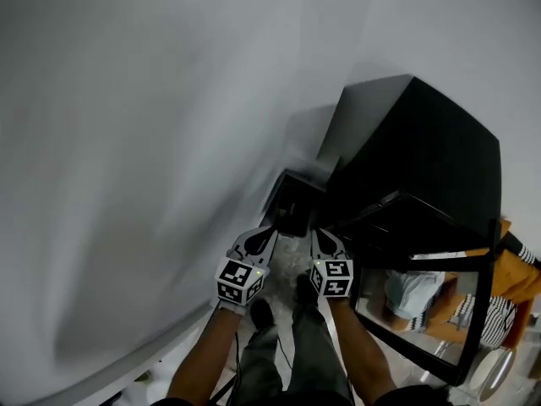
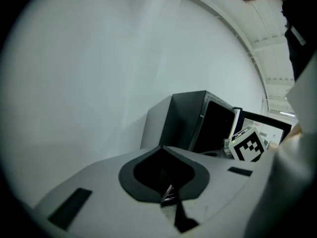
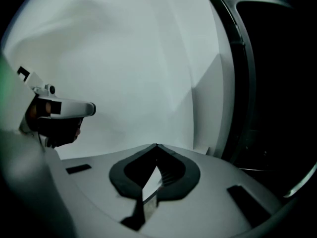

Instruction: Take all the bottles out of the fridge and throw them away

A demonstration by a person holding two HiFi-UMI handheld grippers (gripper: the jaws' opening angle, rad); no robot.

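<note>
From the head view, looks steeply down on the left gripper [image 1: 270, 229] and the right gripper [image 1: 320, 233], side by side and close together above two dark shoes [image 1: 262, 312], both pointing towards a low dark box [image 1: 294, 206] at the foot of the white wall [image 1: 152, 142]. Places the black fridge [image 1: 423, 138] to the right of both, against that wall, its glass door [image 1: 423, 307] swung open towards the person, just beside the right gripper. Cannot judge the jaws from up there, so turns to the gripper views. In the left gripper view, finds the left gripper [image 2: 161, 148] clenched, jaws tip to tip with nothing between them. Past them, sees the fridge [image 2: 185, 120] from outside, a grey flank and a dark open front, with the right gripper's marker cube [image 2: 247, 145] in front of the door [image 2: 270, 128]. In the right gripper view, finds the right gripper [image 3: 156, 146] likewise pressed together on nothing. Gets much nearer to the fridge [image 3: 277, 83] here: only a pale frame edge and a black interior at the right, too dark to tell what stands inside. Catches there too the left gripper [image 3: 62, 108] from the side, at the left against the wall [image 3: 138, 58], an aspect not given by that gripper's own view. Shows the shoes and the box in the head view alone.
</note>
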